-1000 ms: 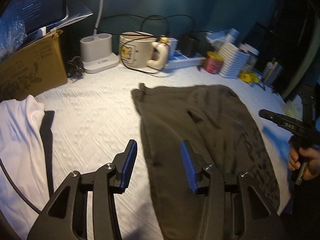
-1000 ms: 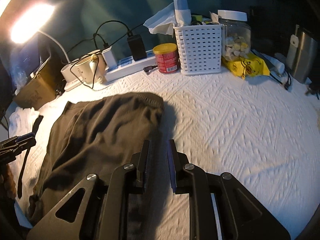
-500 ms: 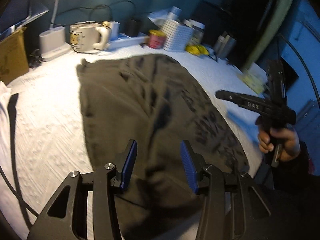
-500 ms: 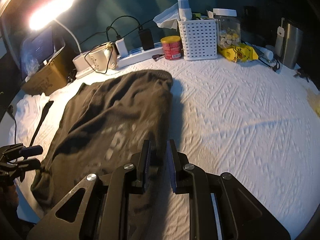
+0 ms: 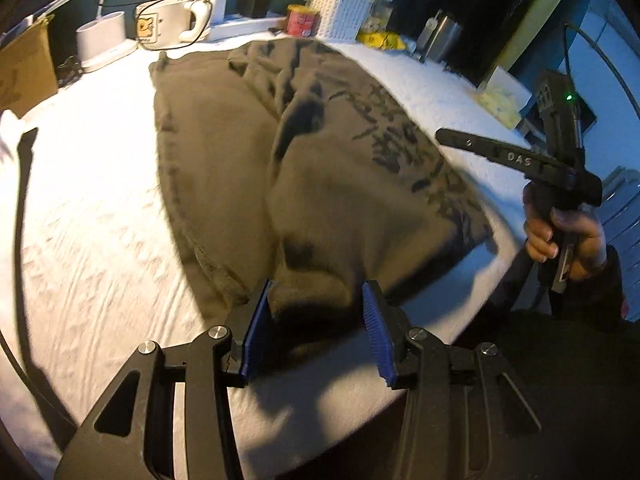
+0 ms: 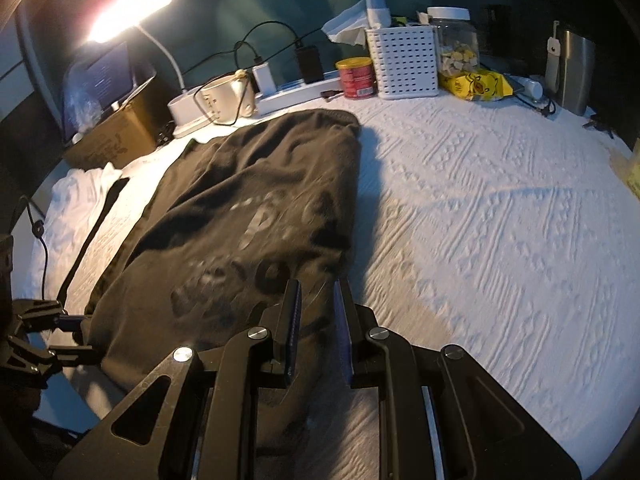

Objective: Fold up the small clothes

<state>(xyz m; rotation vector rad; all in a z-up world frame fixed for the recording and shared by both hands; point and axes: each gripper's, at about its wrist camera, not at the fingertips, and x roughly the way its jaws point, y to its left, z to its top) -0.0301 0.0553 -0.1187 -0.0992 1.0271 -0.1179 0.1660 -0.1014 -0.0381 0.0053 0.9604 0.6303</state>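
A dark olive garment (image 5: 248,168) with printed lettering lies spread on the white textured cloth (image 5: 92,240). It also shows in the right wrist view (image 6: 248,216). My left gripper (image 5: 316,312) is open, its blue pads on either side of a bunched near corner of the garment at the table's front edge. My right gripper (image 6: 316,312) has its jaws narrowly apart with the garment's other near corner between them; I cannot tell if it pinches the fabric. It shows from the side in the left wrist view (image 5: 444,136).
A white garment (image 6: 80,192) lies at the left. Along the back stand a cardboard box (image 6: 116,136), a mug (image 6: 228,96), a power strip (image 6: 296,92), a red tin (image 6: 356,78), a white basket (image 6: 404,60), a jar (image 6: 456,40) and a lamp (image 6: 128,12).
My left gripper has swung right and down to the garment's near corner, which now sits between its pads. My right gripper has pulled back toward the near edge, jaws slightly wider.
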